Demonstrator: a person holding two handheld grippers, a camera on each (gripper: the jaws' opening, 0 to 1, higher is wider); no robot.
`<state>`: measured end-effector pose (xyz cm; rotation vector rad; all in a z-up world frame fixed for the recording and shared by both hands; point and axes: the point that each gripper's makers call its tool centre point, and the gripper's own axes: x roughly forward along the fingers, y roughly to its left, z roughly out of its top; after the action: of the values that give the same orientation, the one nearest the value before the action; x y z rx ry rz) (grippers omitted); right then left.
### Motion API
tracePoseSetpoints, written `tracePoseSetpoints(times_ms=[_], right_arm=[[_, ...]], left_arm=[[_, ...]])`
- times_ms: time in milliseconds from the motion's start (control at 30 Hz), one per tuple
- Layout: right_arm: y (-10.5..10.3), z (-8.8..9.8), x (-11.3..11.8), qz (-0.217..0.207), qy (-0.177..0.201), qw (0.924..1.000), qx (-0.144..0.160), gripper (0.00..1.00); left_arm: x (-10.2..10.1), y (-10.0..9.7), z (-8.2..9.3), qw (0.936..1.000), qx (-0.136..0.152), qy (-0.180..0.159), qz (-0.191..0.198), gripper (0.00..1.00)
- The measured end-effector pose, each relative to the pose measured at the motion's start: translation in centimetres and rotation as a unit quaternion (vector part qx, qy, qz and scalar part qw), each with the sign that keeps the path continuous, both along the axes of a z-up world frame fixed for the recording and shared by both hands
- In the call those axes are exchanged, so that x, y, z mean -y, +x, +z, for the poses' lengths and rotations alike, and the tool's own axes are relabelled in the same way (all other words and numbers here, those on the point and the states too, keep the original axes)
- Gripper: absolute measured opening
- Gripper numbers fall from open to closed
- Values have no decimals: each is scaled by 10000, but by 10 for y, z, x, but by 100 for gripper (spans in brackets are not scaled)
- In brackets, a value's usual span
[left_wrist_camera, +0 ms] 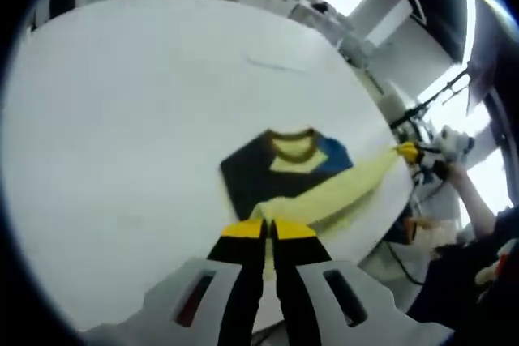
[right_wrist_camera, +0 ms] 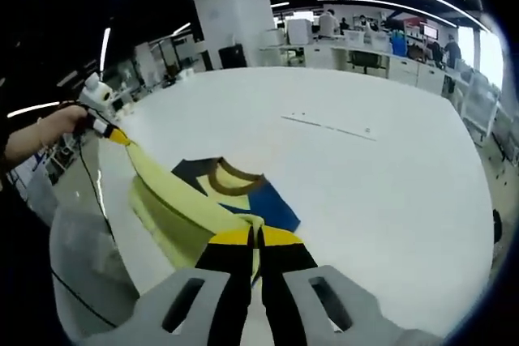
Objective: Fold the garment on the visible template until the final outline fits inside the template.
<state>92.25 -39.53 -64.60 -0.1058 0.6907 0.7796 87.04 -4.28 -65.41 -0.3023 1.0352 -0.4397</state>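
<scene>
The garment (left_wrist_camera: 280,169) lies on the white table (left_wrist_camera: 122,135). It is dark navy and blue, with a brown collar and pale yellow parts. A yellow strip of the garment (right_wrist_camera: 174,192) is stretched taut between both grippers, lifted off the table. My left gripper (left_wrist_camera: 269,229) is shut on one end of that strip at the bottom of the left gripper view. It also shows at the far left in the right gripper view (right_wrist_camera: 113,135), held by a hand. My right gripper (right_wrist_camera: 258,237) is shut on the other end, and it appears at the table's edge (left_wrist_camera: 408,151).
A thin faint line (right_wrist_camera: 324,126) is marked on the table (right_wrist_camera: 389,192) beyond the garment. A person's arm (left_wrist_camera: 474,200) reaches in past the table's edge. Desks, chairs and people stand far behind the table, with cables hanging by its rim.
</scene>
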Motion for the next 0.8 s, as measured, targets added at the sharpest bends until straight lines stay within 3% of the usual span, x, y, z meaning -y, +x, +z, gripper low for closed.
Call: tracePoseSetpoints(times_ms=[367, 800], right_arm=[[20, -23, 0, 55, -172, 9997, -191, 2], [37, -45, -1, 30, -275, 9990, -341, 2]], left_arm=[[-2, 25, -22, 9995, -206, -158, 152, 0], [3, 39, -41, 9985, -389, -225, 328, 0]])
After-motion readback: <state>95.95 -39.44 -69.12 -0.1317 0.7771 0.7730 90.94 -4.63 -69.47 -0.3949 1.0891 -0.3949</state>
